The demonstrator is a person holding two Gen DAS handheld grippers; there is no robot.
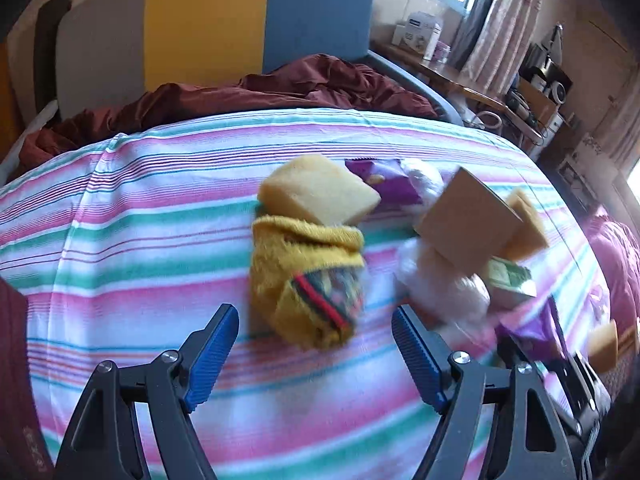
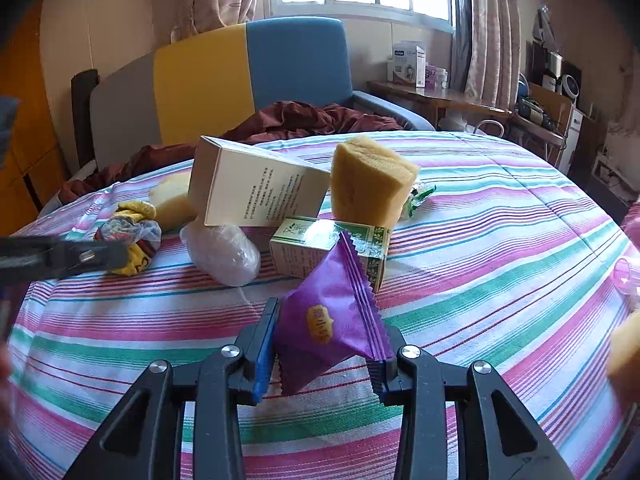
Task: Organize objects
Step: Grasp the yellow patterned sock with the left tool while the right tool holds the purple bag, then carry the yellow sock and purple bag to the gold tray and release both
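Right gripper (image 2: 326,354) clamps the crinkled purple foil snack packet (image 2: 332,320) above the striped pink-green bedsheet (image 2: 500,240), while the left gripper (image 1: 314,344), jaws spread wide and empty, should centre squarely over the bagged yellow knitted sock bundle (image 1: 308,280) before closing.

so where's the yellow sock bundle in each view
Left wrist: the yellow sock bundle lies centre, just ahead of the open left gripper.
Right wrist: far left, on the striped sheet.
Shared landmark: the yellow and blue headboard.
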